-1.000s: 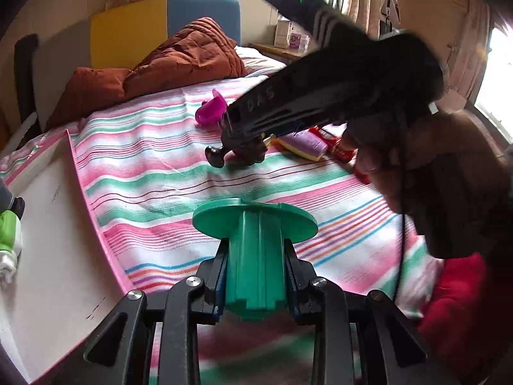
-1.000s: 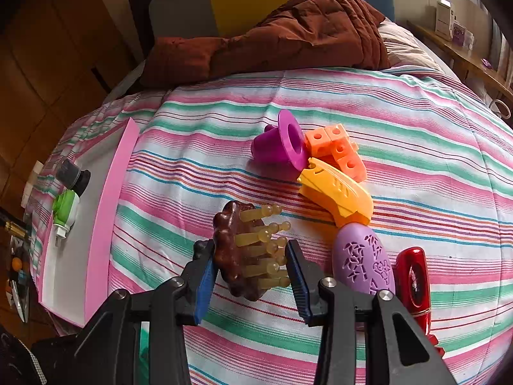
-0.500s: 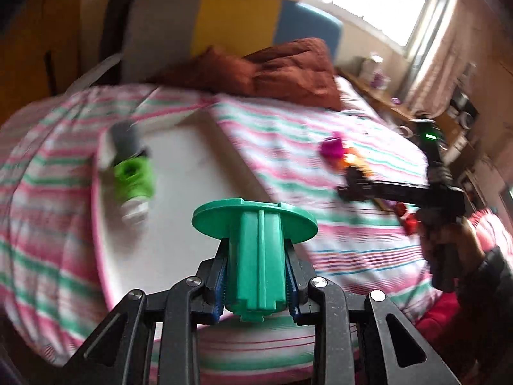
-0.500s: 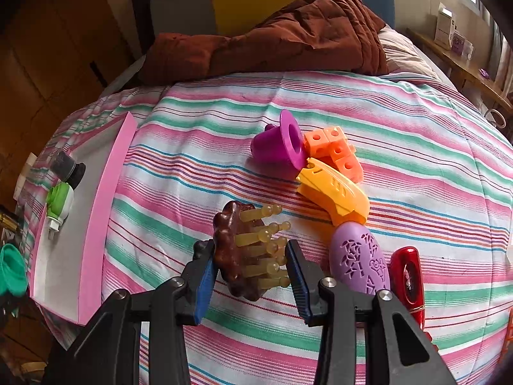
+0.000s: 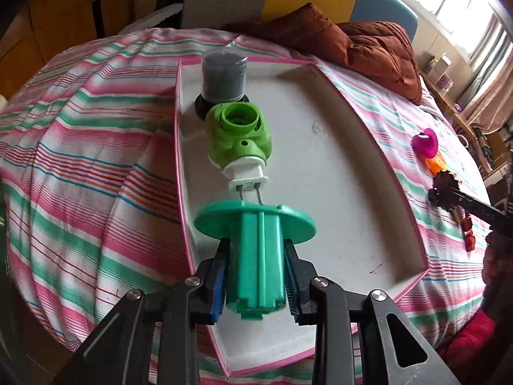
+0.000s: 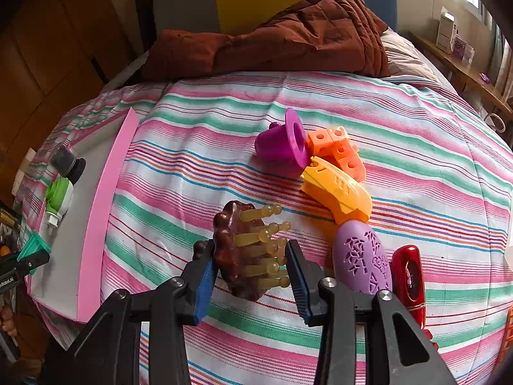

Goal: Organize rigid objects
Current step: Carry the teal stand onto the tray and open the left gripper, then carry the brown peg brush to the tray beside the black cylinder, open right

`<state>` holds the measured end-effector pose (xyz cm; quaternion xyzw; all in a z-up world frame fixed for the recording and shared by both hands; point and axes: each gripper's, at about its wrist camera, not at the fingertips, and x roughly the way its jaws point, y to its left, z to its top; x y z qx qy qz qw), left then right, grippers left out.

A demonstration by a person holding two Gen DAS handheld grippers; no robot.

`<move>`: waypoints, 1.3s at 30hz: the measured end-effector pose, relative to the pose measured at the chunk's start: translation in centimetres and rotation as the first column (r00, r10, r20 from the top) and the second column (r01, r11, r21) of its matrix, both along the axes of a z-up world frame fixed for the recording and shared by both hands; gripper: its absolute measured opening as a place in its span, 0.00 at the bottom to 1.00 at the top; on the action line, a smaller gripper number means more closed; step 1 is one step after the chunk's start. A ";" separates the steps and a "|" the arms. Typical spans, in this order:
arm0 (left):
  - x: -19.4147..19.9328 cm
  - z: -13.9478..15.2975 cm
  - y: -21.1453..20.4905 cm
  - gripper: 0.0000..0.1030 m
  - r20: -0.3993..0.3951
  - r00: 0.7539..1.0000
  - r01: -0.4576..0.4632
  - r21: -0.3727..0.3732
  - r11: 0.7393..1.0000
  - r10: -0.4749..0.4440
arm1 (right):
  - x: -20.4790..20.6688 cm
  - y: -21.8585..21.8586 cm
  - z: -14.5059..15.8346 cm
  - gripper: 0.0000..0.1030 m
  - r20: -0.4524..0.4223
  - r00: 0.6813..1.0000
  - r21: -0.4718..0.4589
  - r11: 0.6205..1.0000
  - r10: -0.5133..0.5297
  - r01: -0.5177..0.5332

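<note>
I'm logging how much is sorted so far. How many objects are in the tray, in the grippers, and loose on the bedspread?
In white tray: 2, dark grey capped jar, green plug-in device
In grippers: 2, teal flanged spool, brown scalp massager brush
Loose on bedspread: 5 fully visible, magenta cup, orange block cluster, yellow-orange curved piece, purple oval brush, red oblong case
Total: 9

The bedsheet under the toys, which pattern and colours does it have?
The bedsheet has pink, green and white stripes with thin blue and red lines; right wrist view shows it best.

Left hand-held gripper, black arms, blue ribbed pads, silver screws, white lettering
</note>
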<state>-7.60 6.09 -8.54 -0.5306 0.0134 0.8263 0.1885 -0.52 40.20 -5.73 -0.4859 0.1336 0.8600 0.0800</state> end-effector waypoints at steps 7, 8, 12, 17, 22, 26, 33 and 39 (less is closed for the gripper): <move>1.3 1.3 0.3 0.45 -0.101 0.995 0.025 -0.011 1.000 -0.026 | -0.1 -0.1 -0.1 0.40 0.001 1.000 0.004 1.000 0.002 -0.002; 1.5 1.6 0.3 0.45 -0.119 0.993 0.025 -0.018 1.000 -0.027 | -0.1 -0.2 -0.1 0.41 0.001 1.000 0.005 1.000 0.002 -0.002; 2.6 3.2 -0.1 0.45 -0.199 0.980 0.011 -0.051 0.999 -0.021 | -0.1 -0.3 -0.1 0.40 0.001 1.000 0.011 1.000 -0.001 0.001; 3.7 4.7 -0.4 0.46 -0.259 0.966 -0.011 -0.068 0.998 -0.008 | -0.1 -0.5 -0.2 0.40 -0.001 1.000 0.026 1.000 -0.003 0.003; 4.5 5.6 -0.6 0.46 -0.277 0.961 -0.029 -0.078 0.997 0.006 | -0.1 -0.7 -0.2 0.40 -0.005 1.000 0.030 1.000 -0.003 0.003; 4.9 5.7 -0.6 0.46 -0.276 0.961 -0.031 -0.075 0.997 0.010 | 0.0 -0.8 -0.3 0.40 -0.007 1.000 0.022 1.000 0.001 -0.001; 5.4 6.0 -0.6 0.46 -0.294 0.956 -0.030 -0.075 0.997 0.006 | 0.2 -0.8 0.1 0.40 -0.031 1.000 -0.052 0.999 -0.003 0.001; 5.5 5.9 -0.8 0.46 -0.293 0.956 -0.027 -0.070 0.997 0.006 | 0.5 -0.6 0.9 0.40 -0.065 0.998 -0.139 0.990 -0.020 0.010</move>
